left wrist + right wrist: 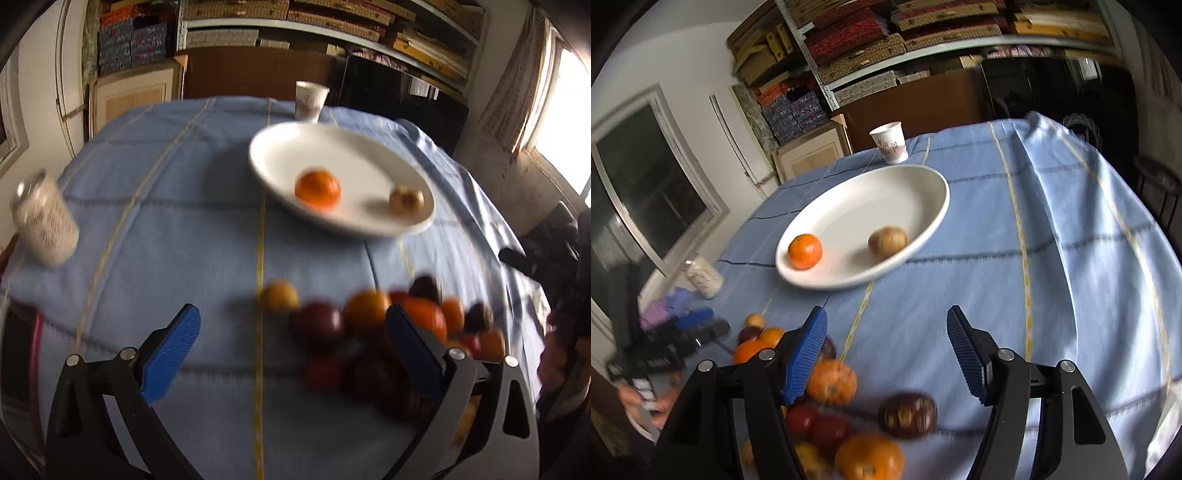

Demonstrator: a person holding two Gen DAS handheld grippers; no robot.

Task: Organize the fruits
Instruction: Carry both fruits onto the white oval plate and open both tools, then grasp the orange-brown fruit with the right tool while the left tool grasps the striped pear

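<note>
Plate (923, 221) holding two fruits, cup (890, 142) behind, fruit pile (831, 417) in front.

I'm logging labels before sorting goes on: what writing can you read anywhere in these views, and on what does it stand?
White paper cup at the table's far edge: reddish printed characters, too small and blurred to read.
White printed can at the blue tablecloth's left edge: dark print, smeared by motion, unreadable.
Patterned boxes on the metal shelves: only patterns show, no legible words.
White oval plate and fruits: no writing.
</note>
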